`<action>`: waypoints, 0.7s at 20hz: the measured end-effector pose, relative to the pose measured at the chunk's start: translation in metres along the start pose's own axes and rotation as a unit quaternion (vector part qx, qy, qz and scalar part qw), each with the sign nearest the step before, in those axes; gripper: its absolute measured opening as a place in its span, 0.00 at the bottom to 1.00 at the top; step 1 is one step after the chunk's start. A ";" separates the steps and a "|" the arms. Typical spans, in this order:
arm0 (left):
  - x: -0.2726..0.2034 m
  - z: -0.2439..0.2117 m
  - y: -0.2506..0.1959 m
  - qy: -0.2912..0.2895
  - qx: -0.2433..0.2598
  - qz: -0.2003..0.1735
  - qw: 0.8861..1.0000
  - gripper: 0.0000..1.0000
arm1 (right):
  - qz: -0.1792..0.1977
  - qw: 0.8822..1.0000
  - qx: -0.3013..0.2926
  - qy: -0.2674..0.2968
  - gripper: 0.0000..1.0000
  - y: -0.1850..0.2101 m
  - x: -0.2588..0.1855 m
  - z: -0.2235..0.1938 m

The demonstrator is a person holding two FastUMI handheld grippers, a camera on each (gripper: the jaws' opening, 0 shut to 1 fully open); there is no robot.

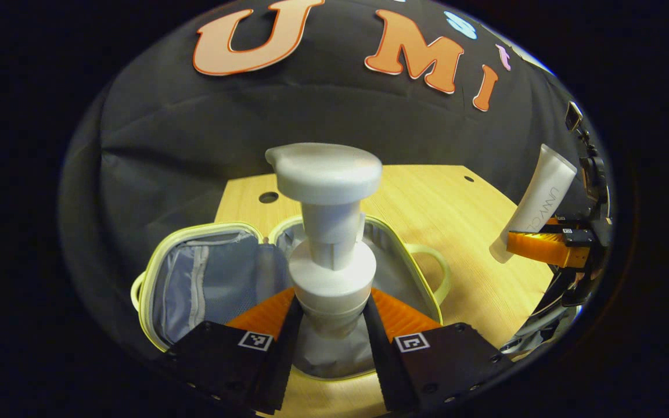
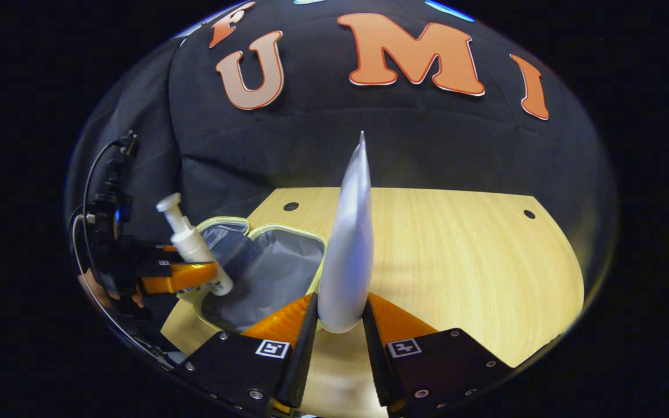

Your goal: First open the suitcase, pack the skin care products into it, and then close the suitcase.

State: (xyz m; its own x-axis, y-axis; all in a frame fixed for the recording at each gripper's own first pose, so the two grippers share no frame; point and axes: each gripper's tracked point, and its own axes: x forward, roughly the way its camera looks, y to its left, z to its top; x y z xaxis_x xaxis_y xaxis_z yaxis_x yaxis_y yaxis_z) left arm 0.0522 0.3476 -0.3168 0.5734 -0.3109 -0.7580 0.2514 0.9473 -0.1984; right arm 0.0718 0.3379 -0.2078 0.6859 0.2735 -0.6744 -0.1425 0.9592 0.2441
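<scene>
Both tongs clamped on skin care, suitcase open beyond them.

Left tongs (image 1: 330, 325) grip a white plastic pump bottle (image 1: 327, 232) above the open yellow-trimmed grey suitcase (image 1: 207, 278); right tongs (image 2: 339, 325) pinch a white squeeze tube (image 2: 347, 244) above the pale wooden worktop (image 2: 456, 261). Likely risk: the smooth tapered tube slipping out, or the tall pump head tipping on release.

Pale wooden table (image 2: 456, 261) with drilled holes
</scene>
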 end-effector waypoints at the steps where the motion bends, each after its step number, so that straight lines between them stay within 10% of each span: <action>1: 0.003 -0.005 0.000 0.014 -0.002 -0.003 1.000 0.61 | 0.005 1.000 0.002 0.004 0.47 0.007 0.002 0.000; 14: 0.035 -0.038 0.001 0.228 -0.040 0.002 0.973 0.62 | 0.059 0.996 0.018 0.064 0.47 0.048 0.031 -0.027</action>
State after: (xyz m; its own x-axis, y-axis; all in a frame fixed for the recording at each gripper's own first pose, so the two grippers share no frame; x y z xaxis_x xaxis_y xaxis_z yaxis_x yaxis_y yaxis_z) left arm 0.0431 0.3401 -0.3674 0.1636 -0.2589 -0.9519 0.1776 0.9569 -0.2297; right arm 0.0671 0.3946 -0.2357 0.5690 0.3931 -0.7223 -0.1895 0.9174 0.3500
